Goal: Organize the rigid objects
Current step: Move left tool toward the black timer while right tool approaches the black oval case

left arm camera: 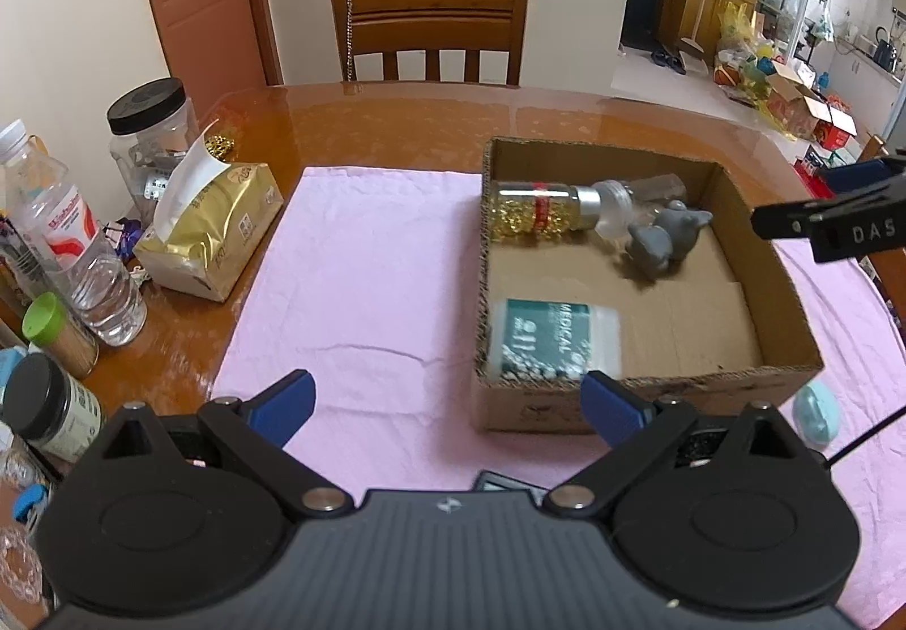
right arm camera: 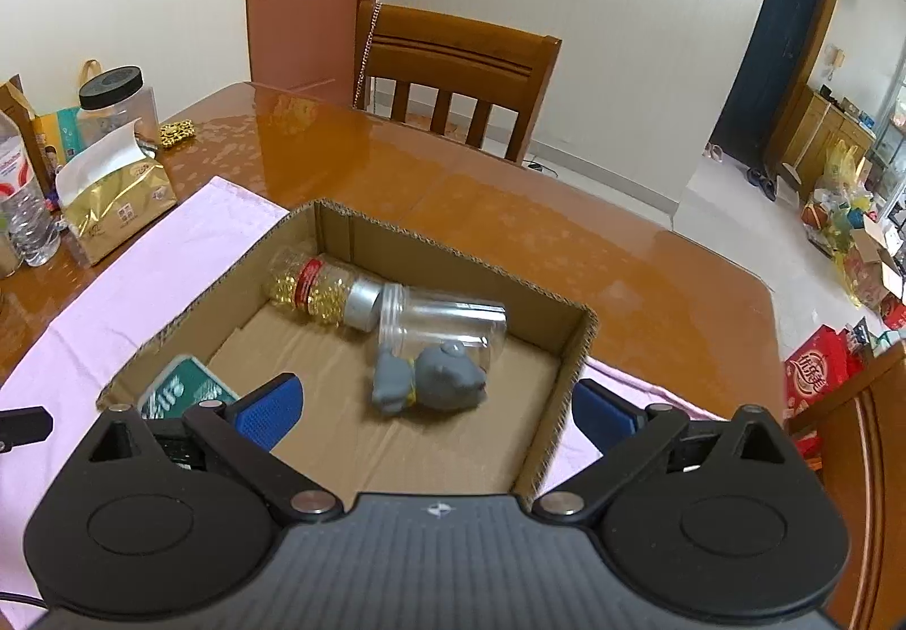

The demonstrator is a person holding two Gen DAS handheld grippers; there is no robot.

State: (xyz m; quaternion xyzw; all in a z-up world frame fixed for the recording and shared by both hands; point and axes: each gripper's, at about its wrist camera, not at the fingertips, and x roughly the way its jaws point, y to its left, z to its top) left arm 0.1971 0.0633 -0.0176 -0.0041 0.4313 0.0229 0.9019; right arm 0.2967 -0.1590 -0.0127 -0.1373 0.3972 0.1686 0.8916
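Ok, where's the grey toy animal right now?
In both wrist views the grey toy animal lies inside the cardboard box, toward its far end, against the clear jar.

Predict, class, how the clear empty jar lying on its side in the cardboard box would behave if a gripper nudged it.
The clear jar lies on its side, so it would probably roll. It looks empty and thin-walled, likely light. The grey toy resting against it may block rolling that way.

Box wall (right arm camera: 170,341) hides medical packet (right arm camera: 184,389) — partly.
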